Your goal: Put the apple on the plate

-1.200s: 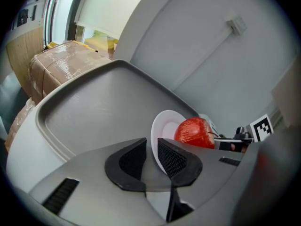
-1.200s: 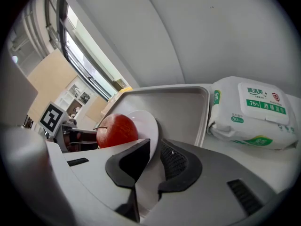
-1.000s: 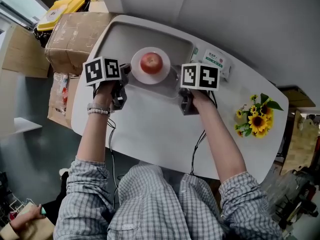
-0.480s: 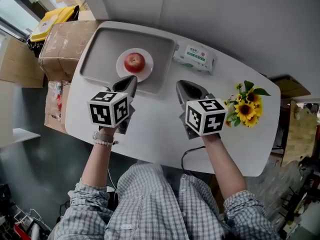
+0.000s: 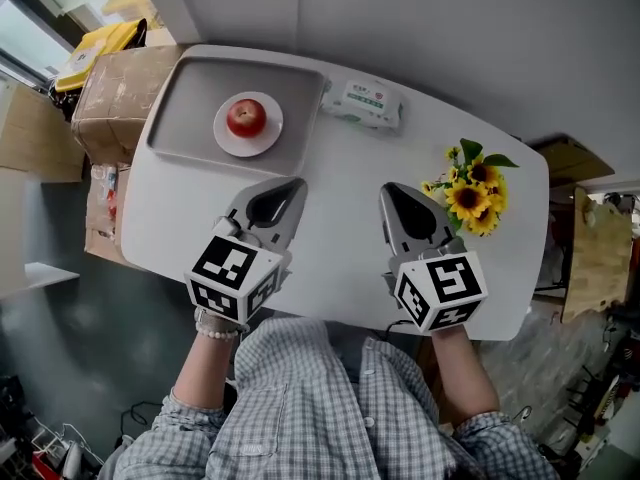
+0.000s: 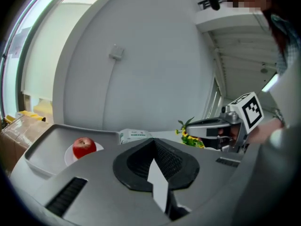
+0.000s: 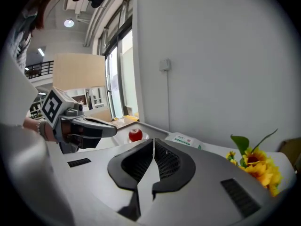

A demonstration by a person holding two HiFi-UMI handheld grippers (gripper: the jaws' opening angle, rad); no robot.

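Apple (image 5: 246, 117) sat on the white plate (image 5: 268, 140) inside the grey tray (image 5: 185, 108), at the far left of the table (image 5: 340, 158). Both grippers hovered near the table's front edge, well apart from the fruit. The left gripper (image 5: 296, 183) and right gripper (image 5: 389, 190) each had jaws pressed together, holding nothing.

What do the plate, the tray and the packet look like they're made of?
Plate: probably glazed ceramic or melamine; it is white and smooth with a thin rim.
Tray: likely moulded plastic; it is an even matte grey with rounded corners and a raised lip.
Packet: apparently soft plastic film; it is white with green print and slightly puffy.
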